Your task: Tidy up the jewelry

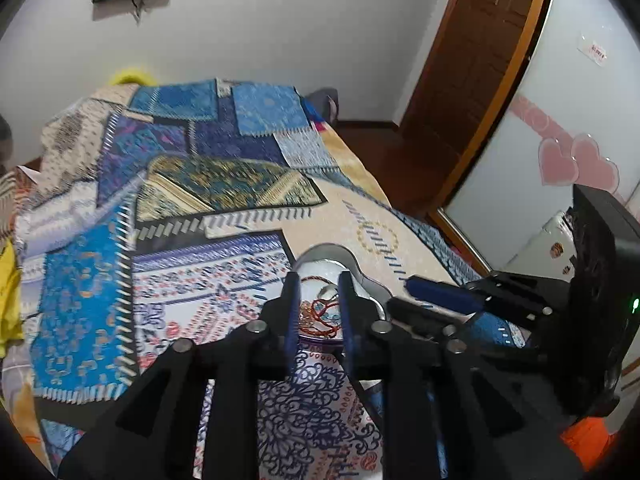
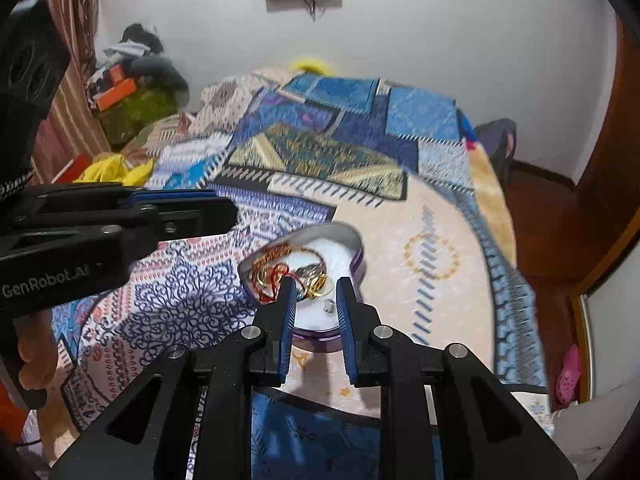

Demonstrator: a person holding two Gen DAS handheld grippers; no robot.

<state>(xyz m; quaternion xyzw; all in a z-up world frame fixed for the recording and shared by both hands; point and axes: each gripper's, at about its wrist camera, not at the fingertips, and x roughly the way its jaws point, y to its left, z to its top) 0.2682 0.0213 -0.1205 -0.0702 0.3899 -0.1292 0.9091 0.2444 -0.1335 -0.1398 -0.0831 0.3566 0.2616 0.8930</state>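
A heart-shaped tin (image 2: 352, 240) with a white lining lies open on the patterned bedspread; it also shows in the left wrist view (image 1: 360, 268). Inside lies a tangle of jewelry (image 2: 288, 274): red cord, gold rings and chains, also seen in the left wrist view (image 1: 320, 314). A small silver piece (image 2: 329, 307) lies near the tin's front. My right gripper (image 2: 316, 286) is open and empty, its tips just above the tin's near side. My left gripper (image 1: 319, 280) is open and empty, hovering over the tin. The left gripper shows from the side in the right wrist view (image 2: 224, 212).
The tin rests on a bed with a blue, white and gold patchwork spread (image 2: 320, 152). The right gripper's body (image 1: 520, 304) is close to the right of the left one. Yellow cloth (image 2: 116, 172) and clutter lie at the bed's left; a wooden door (image 1: 472, 60) stands to the right.
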